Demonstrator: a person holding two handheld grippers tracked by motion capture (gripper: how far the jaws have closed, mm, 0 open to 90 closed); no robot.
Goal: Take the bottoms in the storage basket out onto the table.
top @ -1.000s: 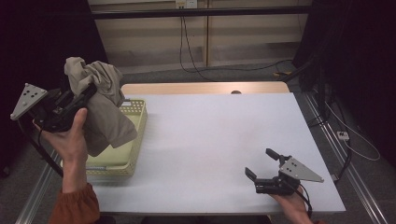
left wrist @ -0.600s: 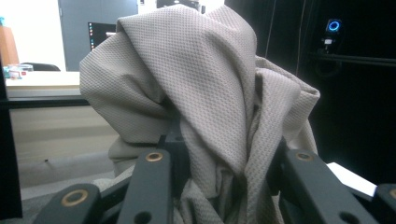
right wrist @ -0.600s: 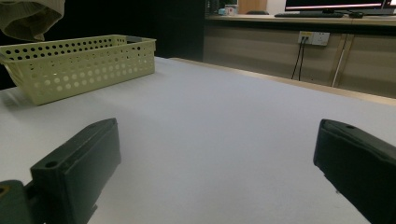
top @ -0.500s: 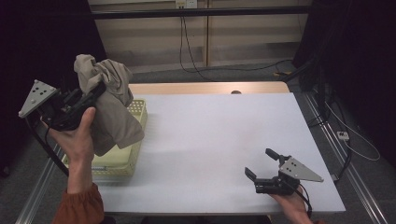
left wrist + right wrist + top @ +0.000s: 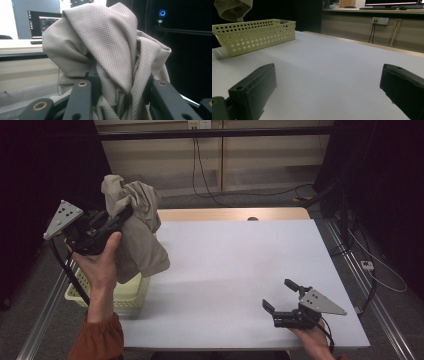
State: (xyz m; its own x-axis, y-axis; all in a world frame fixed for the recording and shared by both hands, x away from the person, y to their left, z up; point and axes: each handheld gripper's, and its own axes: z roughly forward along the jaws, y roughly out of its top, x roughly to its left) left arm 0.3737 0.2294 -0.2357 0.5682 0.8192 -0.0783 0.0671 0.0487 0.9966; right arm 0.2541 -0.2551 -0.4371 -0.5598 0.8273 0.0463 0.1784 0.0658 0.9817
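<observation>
The left hand-held gripper (image 5: pixel 122 215) is pinching a bunched beige-grey cloth (image 5: pixel 137 232), holding it up in the air above the pale yellow perforated basket (image 5: pixel 131 292) at the left edge of the worktop (image 5: pixel 240 270). In the left gripper view the fabric (image 5: pixel 110 50) is draping over and between the black jaws, gathered in thick folds rather than by a single edge. The right hand-held gripper (image 5: pixel 280 301) is resting low on the worktop near the front right corner, its jaws spread wide with nothing between them.

The step in hand appears to be lifting the cloth out of the basket and carrying it over the open white surface. To do this well, the person is probably best keeping the grip firm, raising the cloth until its hanging tail is clearing the basket rim so the basket is not dragged, then lowering it toward the middle where the right hand-held gripper can take a free corner.
</observation>
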